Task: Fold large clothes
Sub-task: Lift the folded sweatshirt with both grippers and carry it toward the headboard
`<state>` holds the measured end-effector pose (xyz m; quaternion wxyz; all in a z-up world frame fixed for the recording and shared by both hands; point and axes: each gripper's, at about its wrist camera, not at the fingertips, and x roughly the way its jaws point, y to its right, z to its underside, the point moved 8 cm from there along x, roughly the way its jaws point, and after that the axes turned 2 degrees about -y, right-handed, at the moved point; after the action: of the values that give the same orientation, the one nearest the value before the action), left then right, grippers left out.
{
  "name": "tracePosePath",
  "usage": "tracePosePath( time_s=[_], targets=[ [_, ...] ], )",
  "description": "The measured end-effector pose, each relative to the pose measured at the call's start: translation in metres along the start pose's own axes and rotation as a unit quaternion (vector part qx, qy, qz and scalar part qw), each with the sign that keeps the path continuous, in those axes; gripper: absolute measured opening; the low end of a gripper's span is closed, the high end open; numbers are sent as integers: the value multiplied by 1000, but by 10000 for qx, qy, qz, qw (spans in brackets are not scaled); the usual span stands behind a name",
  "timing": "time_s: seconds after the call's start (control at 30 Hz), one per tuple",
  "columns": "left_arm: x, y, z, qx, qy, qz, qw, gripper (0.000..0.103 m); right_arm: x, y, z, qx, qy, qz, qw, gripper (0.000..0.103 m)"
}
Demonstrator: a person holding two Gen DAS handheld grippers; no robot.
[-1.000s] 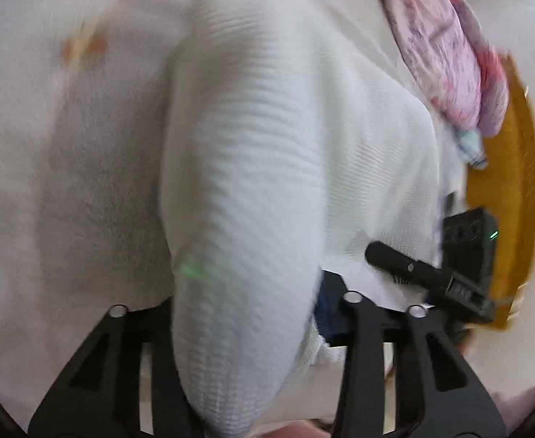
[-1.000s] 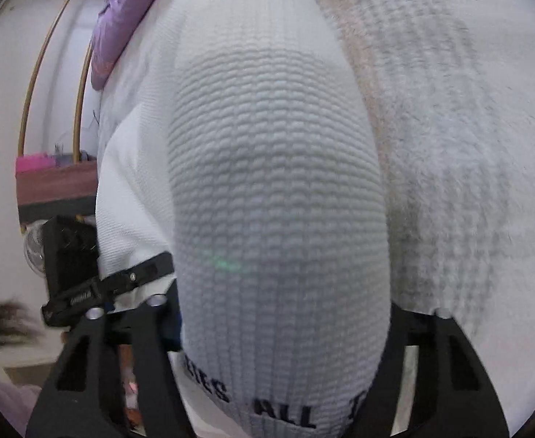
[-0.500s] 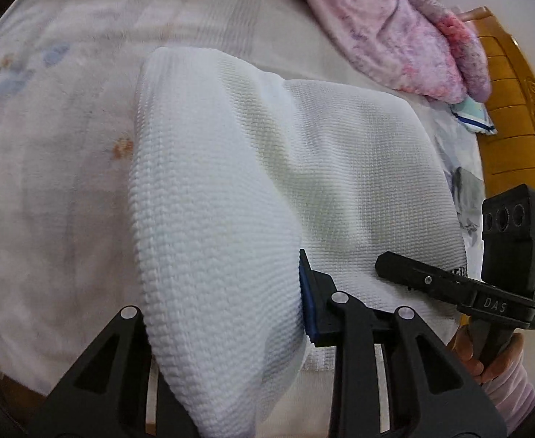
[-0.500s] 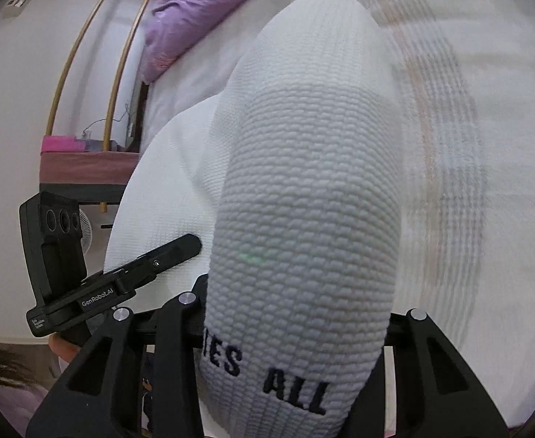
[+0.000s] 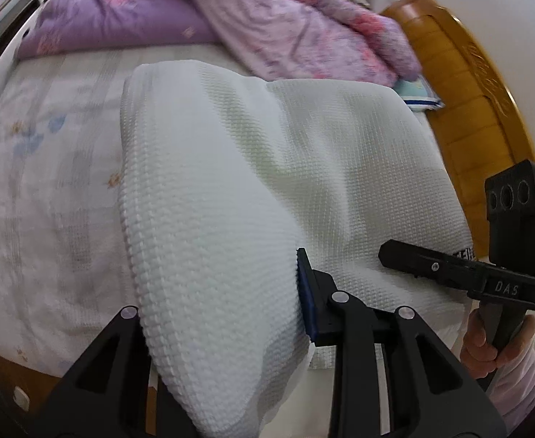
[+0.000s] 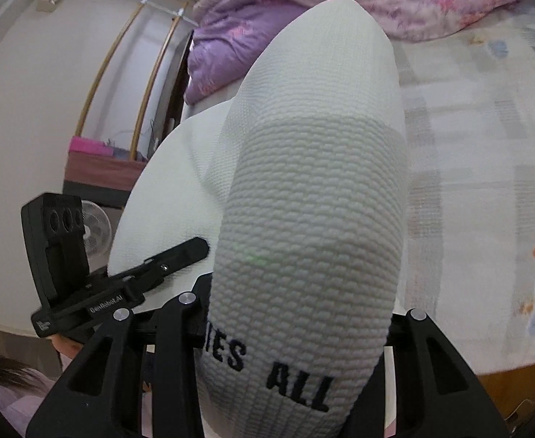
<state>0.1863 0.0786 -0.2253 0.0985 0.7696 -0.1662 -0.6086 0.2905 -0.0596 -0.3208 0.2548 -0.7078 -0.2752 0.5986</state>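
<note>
The left gripper (image 5: 223, 328) clamps a bunched fold of the white garment (image 5: 303, 168) at the bed's (image 5: 48, 189) near edge. The right gripper (image 6: 296, 332) pinches another fold close by. Only the right view shows black lettering on the cloth; only the left view shows the right hand (image 5: 486, 343) on its handle and the wooden headboard (image 5: 468, 84). The garment spreads across the mattress toward the purple quilt (image 5: 267, 18) at the far edge.

The garment (image 5: 303, 168) lies on the bed sheet (image 5: 48, 189) at frame centre; the quilt (image 5: 267, 18) lies behind it, the headboard (image 5: 468, 109) at right.
</note>
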Motion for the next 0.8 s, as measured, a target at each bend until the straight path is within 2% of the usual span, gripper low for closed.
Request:
tracePosePath(
  time_s=[0.23, 0.33, 0.5, 0.67, 0.8],
  targets=[
    [-25, 95, 29, 592, 251, 116, 9979, 30, -90, 14, 43, -247, 591, 127, 9979, 36],
    [-23, 142, 48, 819, 384, 96, 9959, 30, -130, 37, 67, -335, 839, 143, 9958, 36],
    [-12, 227, 85, 1021, 560, -14, 9932, 30, -195, 82, 102, -300, 1002, 88, 9945, 36],
    [3, 302, 114, 1092, 467, 104, 9929, 30, -254, 116, 131, -230, 1038, 195, 9941, 36],
    [14, 355, 124, 1269, 386, 184, 9910, 30, -297, 143, 146, -8, 1126, 190, 9935, 36]
  ],
)
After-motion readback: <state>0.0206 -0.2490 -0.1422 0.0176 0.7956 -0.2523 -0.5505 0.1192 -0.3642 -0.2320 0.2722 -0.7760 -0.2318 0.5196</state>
